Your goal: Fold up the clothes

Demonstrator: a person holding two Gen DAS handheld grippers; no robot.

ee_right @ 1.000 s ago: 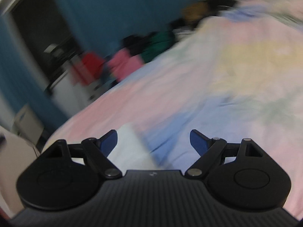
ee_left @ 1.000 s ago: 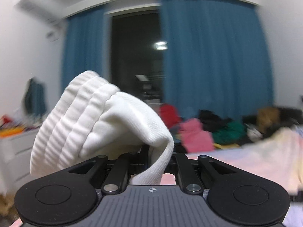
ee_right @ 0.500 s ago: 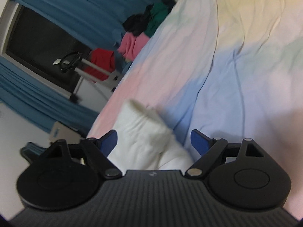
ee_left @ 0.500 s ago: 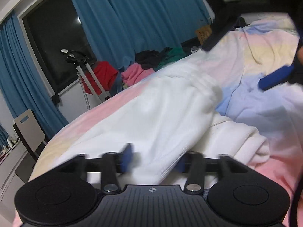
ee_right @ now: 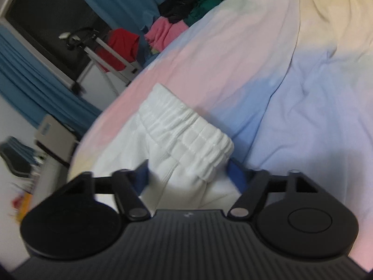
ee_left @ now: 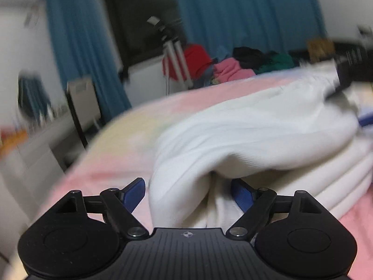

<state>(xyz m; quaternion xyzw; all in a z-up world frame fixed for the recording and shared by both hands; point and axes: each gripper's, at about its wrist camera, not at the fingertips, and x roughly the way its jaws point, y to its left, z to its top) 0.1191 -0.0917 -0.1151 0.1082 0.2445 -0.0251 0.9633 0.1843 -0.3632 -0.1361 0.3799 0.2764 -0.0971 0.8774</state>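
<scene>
White garment (ee_left: 244, 140) lies bunched on the pastel bed sheet (ee_right: 303, 74), filling the centre and right of the left wrist view, blurred. The left gripper (ee_left: 188, 192) is opening, its blue fingers (ee_left: 134, 192) spread wide with a fold of the white cloth between them; the left finger stands clear of the fabric. In the right wrist view the ribbed waistband (ee_right: 186, 133) sits lower centre, and the right gripper (ee_right: 188, 178) is closing around it, fingers (ee_right: 235, 177) just beside the cloth on either side, not visibly pressing. Piled clothes (ee_right: 167, 31) sit at the upper centre, before blue curtains (ee_left: 244, 11).
</scene>
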